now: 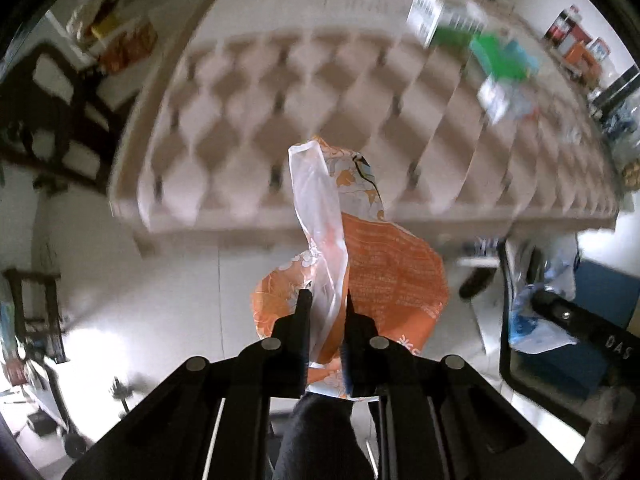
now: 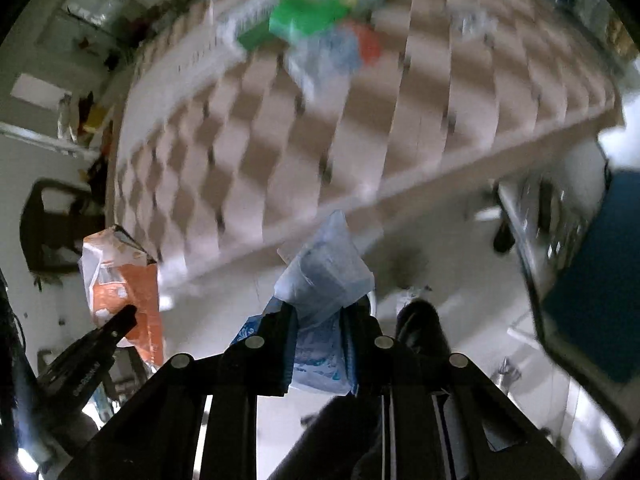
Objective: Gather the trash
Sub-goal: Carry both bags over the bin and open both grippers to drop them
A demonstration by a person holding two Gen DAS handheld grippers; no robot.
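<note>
Left tongs are clamped on an orange wrapper by its clear plastic end, so the rest just dangles free. Right tongs are pinching a crumpled blue plastic bag the same way. Both hang over the floor, near the tufted bed. More trash sits on its far side, probably next.

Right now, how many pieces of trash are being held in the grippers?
2. The orange wrapper is in the left gripper; the pale blue bag is in the right gripper. More blurred litter sits on the tufted sofa.
</note>
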